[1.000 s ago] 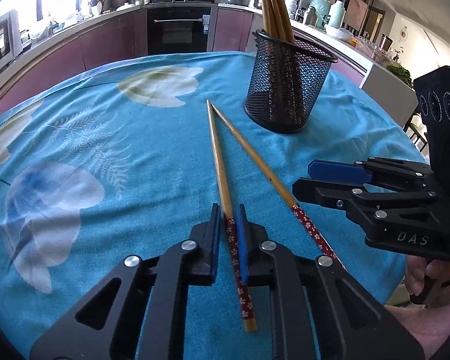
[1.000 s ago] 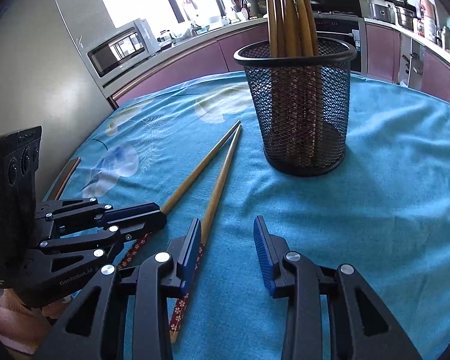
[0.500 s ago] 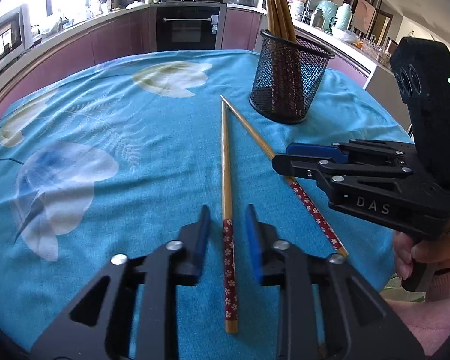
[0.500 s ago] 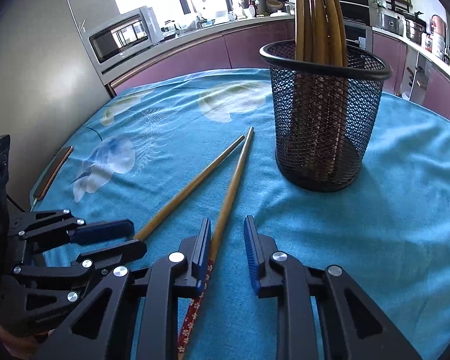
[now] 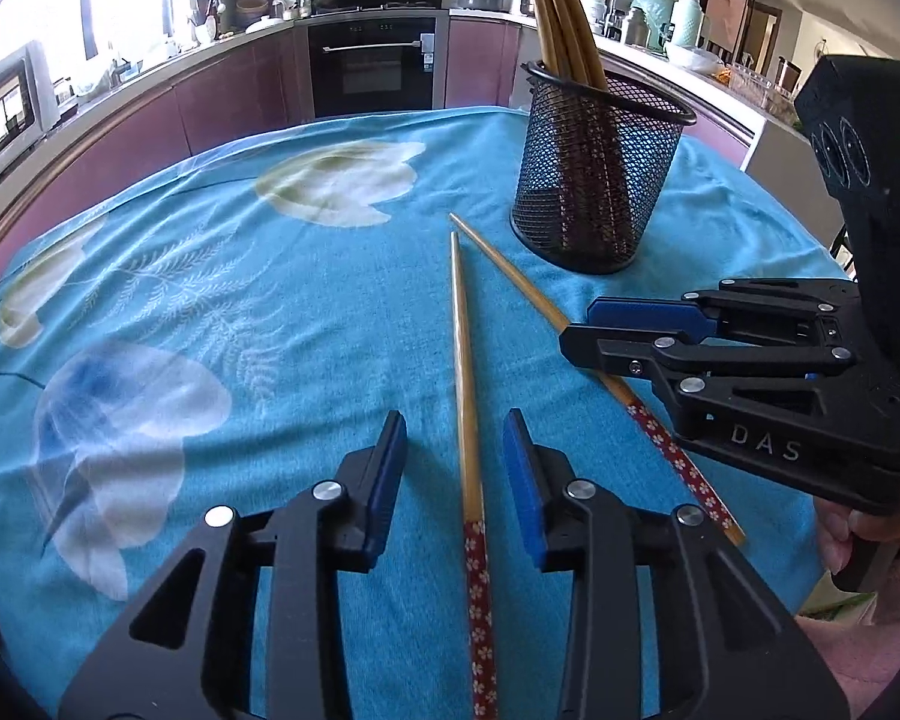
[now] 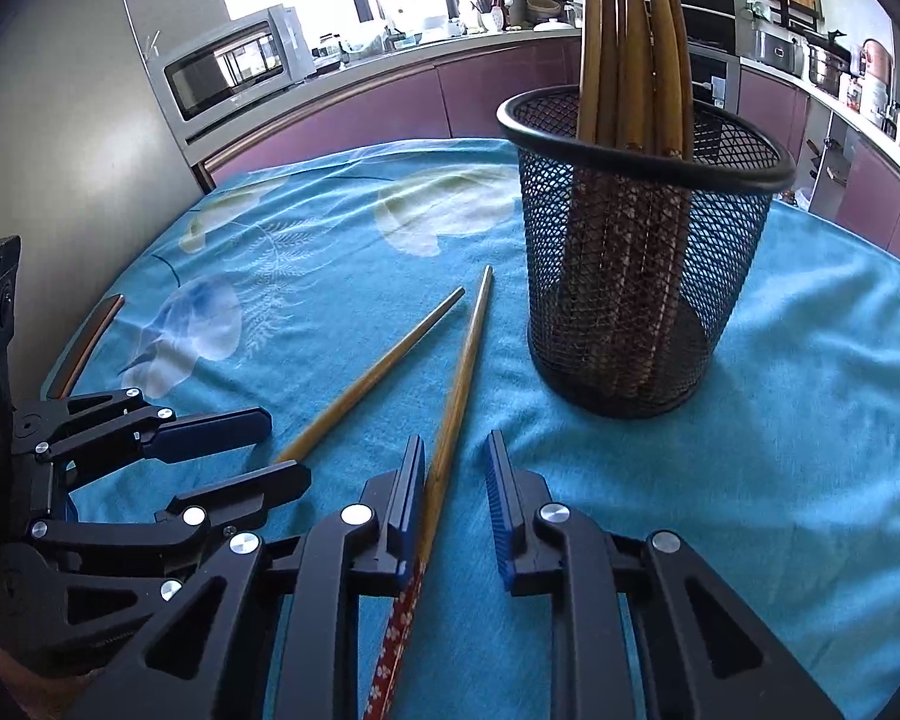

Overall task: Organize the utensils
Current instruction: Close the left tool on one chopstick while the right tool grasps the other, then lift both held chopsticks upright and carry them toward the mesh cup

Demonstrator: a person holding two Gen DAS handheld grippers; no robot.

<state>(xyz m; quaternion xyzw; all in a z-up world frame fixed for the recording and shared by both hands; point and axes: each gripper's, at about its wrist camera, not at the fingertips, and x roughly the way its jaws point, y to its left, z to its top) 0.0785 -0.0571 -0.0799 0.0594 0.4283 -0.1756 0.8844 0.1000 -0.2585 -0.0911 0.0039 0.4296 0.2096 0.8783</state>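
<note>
Each loose chopstick lies on the counter, long axis pointing toward the mesh holder (image 5: pixel 594 180): the left chopstick (image 5: pixel 465 396) between the left gripper's (image 5: pixel 455 468) parted fingers, the right chopstick (image 6: pixel 450 420) between the right gripper's (image 6: pixel 453 495).

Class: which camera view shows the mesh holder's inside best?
The right wrist view: the mesh holder is near and its open rim and standing chopsticks show clearly. The left wrist view shows it smaller, farther off, beside the table's edge.
</note>
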